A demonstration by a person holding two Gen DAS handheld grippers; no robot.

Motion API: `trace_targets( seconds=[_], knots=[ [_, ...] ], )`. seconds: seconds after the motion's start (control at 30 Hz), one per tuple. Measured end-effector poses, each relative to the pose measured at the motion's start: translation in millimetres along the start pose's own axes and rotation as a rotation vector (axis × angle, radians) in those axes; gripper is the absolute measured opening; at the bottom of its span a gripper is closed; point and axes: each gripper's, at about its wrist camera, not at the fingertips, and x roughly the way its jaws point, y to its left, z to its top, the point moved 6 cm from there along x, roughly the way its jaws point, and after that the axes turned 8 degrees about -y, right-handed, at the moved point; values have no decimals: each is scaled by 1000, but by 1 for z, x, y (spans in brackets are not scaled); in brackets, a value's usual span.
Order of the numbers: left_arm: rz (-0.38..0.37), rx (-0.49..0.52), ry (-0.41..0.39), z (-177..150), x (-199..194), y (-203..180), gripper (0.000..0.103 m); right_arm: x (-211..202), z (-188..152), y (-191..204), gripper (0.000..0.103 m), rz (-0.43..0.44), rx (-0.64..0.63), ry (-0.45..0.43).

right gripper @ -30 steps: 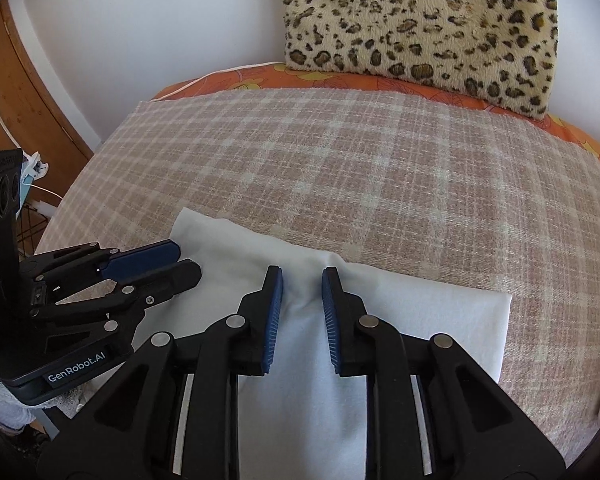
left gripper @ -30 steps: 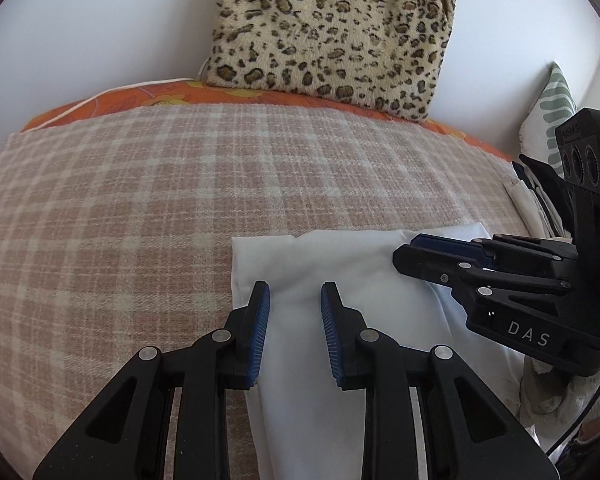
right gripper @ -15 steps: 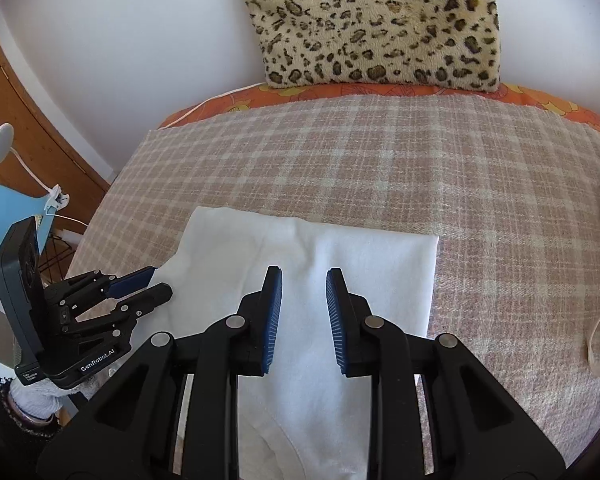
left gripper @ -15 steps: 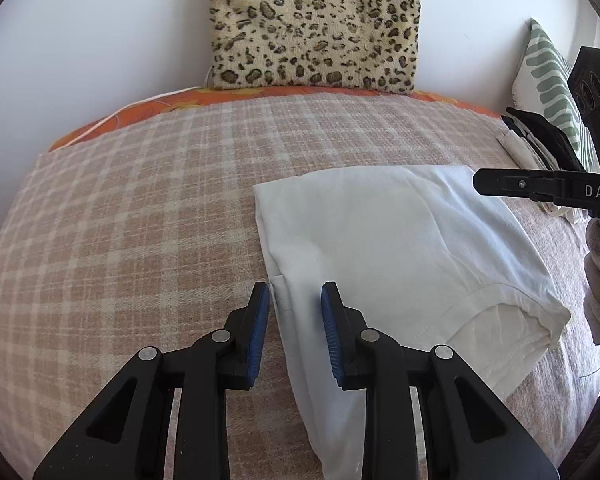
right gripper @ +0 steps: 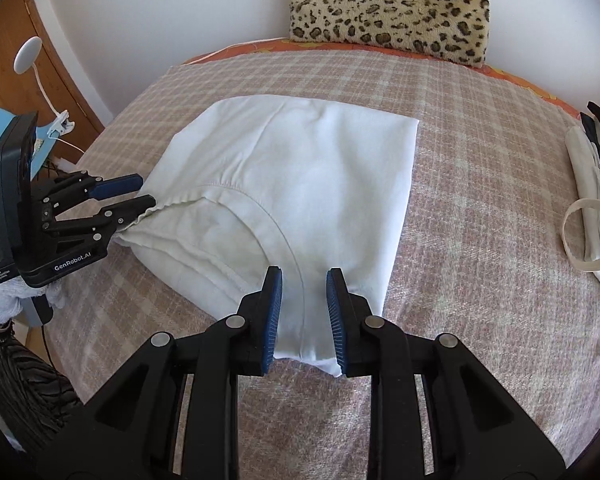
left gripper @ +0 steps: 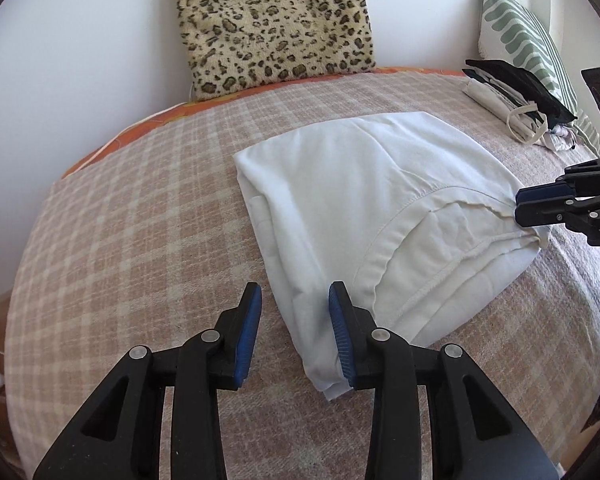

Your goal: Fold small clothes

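Observation:
A white garment [left gripper: 360, 184] lies folded on the plaid blanket [left gripper: 140, 220], its curved hem on top. In the left wrist view my left gripper [left gripper: 296, 320] sits at the near left corner. Its jaws are opening, the corner lies between them, and the pads do not press it. From the right wrist view the left gripper [right gripper: 140, 192] shows its fingers apart at the hem. My right gripper [right gripper: 304, 316] stands over the garment [right gripper: 300, 168] at its near right corner, cloth lying loose between the parted pads. Its tips [left gripper: 518, 204] touch the hem's end.
A leopard cushion [left gripper: 276, 28] leans on the wall at the back. A green-striped pillow [left gripper: 520, 36] and a stack of folded clothes [left gripper: 516, 100] lie at the far right. Wooden furniture and a clip lamp [right gripper: 28, 52] stand past the bed's left edge.
Both grippers have drawn back along the garment to its near corners, and their jaws have spread a little. More of the folded garment shows now.

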Motion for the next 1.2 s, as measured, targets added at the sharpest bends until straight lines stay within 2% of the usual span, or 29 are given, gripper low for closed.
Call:
trace_targets(
  seconds=[0.13, 0.2, 0.3, 0.37, 0.5, 0.63, 0.77, 0.83, 0.93, 1.2],
  knots=[
    [-1, 4, 1, 0, -9, 2, 34, -11, -18, -3, 24, -14, -18, 7],
    [9, 9, -11, 3, -16, 3, 39, -19, -23, -6, 24, -10, -12, 10],
    [6, 1, -38, 11, -23, 4, 43, -30, -26, -15, 25, 16, 56, -2],
    [12, 4, -53, 18, -25, 2, 46, -36, -26, -21, 35, 16, 102, -16],
    [11, 14, -76, 28, -28, -1, 54, -44, -24, -30, 43, 18, 159, -44],
    [16, 27, -85, 34, -28, -4, 58, -46, -23, -40, 57, 20, 220, -59],
    [2, -2, -75, 37, -25, 1, 63, -40, -26, -46, 62, 40, 281, -45],
    [-40, -69, -67, 38, -22, 9, 64, -38, -28, -48, 64, 40, 304, -40],
    [-113, -219, -35, 38, -14, 30, 65, -37, -27, -51, 67, 53, 337, -43],
    [-224, -534, -30, 41, 1, 78, 65, -35, -28, -66, 70, 138, 482, -40]
  ],
)
